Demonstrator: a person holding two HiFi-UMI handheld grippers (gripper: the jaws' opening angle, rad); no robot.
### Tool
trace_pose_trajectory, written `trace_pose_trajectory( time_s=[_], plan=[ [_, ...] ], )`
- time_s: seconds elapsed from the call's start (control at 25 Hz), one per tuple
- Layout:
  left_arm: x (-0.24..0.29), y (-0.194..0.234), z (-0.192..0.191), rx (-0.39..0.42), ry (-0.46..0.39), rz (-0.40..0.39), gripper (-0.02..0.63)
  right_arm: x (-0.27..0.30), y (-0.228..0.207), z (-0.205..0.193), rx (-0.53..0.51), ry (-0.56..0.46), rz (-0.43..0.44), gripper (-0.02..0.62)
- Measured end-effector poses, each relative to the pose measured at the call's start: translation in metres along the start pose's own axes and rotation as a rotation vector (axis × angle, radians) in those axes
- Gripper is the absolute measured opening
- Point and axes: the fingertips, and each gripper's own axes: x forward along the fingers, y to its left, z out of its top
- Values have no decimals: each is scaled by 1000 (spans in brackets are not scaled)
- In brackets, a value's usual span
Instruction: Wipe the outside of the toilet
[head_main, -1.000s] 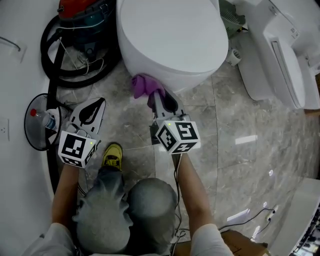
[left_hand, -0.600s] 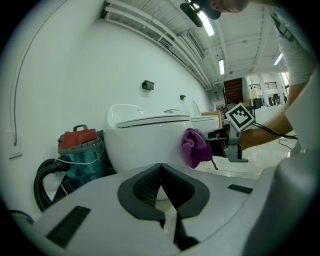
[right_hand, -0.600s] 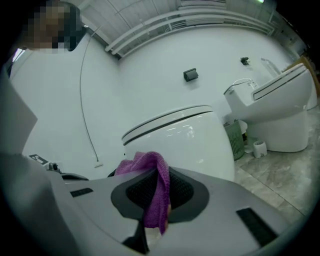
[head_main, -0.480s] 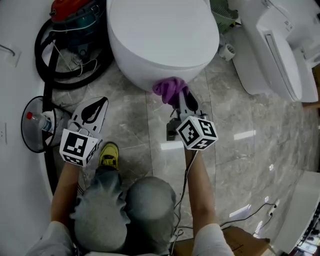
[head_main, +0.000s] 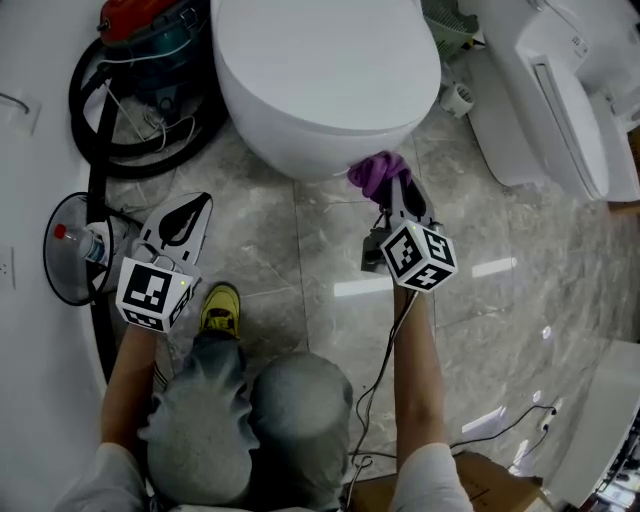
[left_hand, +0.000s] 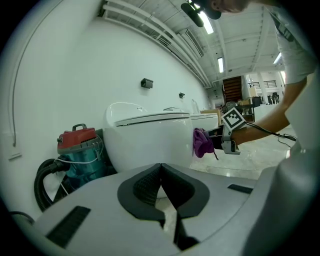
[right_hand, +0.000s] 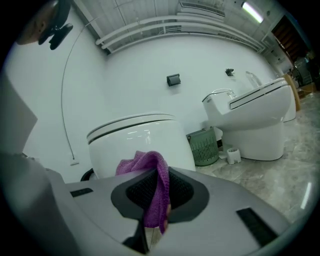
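Your right tool is pinching the crumpled purple cloth against the white oval toilet, low on its front right curve. Be pressing evenly while following that curve. The toilet is standing on the grey marble floor, with its long axis running toward you and its rounded front nearest. Your left tool is hanging pressed together, empty.

Left claw and right claw are grey, black-padded.

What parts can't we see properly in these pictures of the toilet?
Toilet base: head view, hidden under its own bowl.
Purple cloth, where it meets the toilet: head view, hidden under the bowl's edge.
Vacuum cleaner: head view, cut off by the top edge.
Bottle label: head view, too small.
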Motion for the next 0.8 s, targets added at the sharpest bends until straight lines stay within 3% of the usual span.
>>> trace_pose_trajectory(
  time_s=[0.12, 0.24, 0.52, 0.8],
  plan=[
    [0, 0, -4, -4, 5, 0, 14, -29, 21, -10, -78, -2, 39, 57],
    [2, -4, -11, -3, 16, -8, 14, -53, 57, -36, -132, 33, 130, 57],
    [-1, -2, -21, 3, 40, -13, 14, -20, 136, -94, -95, 138, 321, 57],
    [-11, 11, -45, -6, 90, 0, 14, 47, 154, -117, -19, 194, 273, 57]
  ],
)
